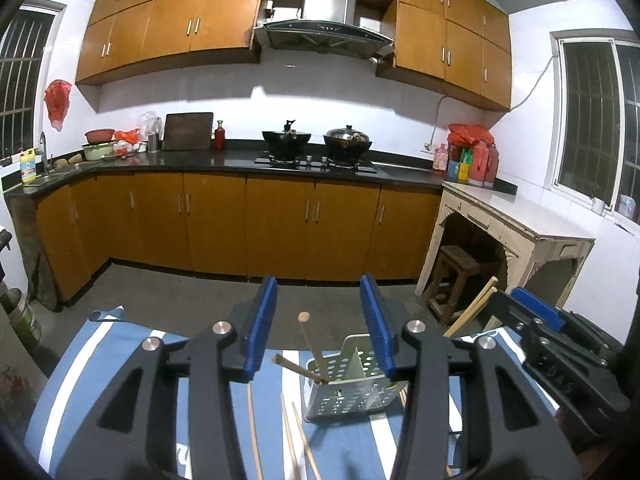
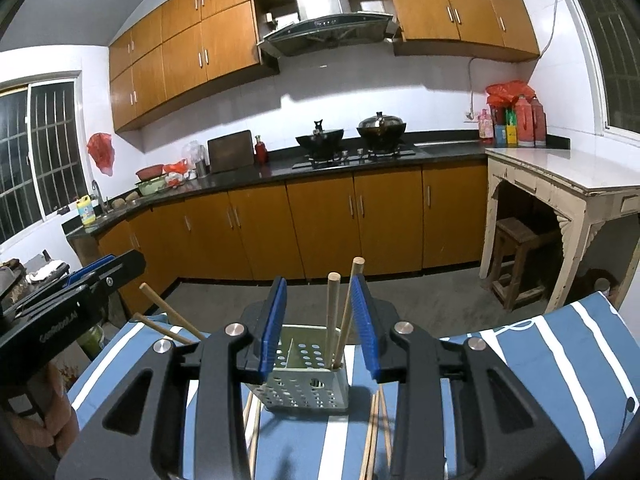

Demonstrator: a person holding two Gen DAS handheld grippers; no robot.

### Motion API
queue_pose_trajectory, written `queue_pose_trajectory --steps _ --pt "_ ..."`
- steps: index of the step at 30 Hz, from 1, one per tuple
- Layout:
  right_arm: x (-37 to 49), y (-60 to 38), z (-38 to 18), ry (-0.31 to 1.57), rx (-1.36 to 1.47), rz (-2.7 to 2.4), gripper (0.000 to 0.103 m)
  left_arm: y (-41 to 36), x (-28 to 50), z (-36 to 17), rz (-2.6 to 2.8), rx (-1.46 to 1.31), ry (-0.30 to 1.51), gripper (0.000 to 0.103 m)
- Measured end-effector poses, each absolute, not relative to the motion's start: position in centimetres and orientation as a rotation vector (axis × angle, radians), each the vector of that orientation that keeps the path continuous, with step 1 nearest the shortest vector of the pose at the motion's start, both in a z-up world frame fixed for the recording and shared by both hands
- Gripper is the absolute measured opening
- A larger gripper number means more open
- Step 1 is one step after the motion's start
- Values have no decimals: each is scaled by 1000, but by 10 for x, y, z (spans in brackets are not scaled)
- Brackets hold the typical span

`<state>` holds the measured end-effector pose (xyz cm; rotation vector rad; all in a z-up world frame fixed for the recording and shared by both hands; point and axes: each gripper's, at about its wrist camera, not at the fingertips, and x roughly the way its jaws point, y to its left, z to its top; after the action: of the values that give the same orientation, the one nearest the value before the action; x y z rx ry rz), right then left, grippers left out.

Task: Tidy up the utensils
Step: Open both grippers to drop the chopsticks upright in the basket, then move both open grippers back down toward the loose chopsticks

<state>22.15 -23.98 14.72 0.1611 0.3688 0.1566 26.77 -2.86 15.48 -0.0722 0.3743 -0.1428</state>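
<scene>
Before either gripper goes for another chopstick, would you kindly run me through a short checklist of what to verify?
1. Left gripper empty: ok, pads apart, nothing pinched.
2. Right gripper empty: ok, the two upright chopsticks stand between the pads, unpinched.
3. Utensil holder upright on the striped cloth: ok.
4. Placed chopsticks seated in the holder: ok, two in each end compartment, leaning.
5. Loose chopsticks remaining on the cloth: not ok, several lie in front of the holder.
6. Exact count of loose chopsticks: cannot tell, the grippers hide some.
</scene>
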Motion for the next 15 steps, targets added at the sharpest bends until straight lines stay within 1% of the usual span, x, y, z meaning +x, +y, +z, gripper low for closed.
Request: queue_pose_trajectory --steps 8,15 --pt "187 -257 154 341 163 136 37 -20 230 171 -116 -56 328 52" --pt "154 -286 130 370 157 79 38 -9 182 163 -94 -15 314 58"
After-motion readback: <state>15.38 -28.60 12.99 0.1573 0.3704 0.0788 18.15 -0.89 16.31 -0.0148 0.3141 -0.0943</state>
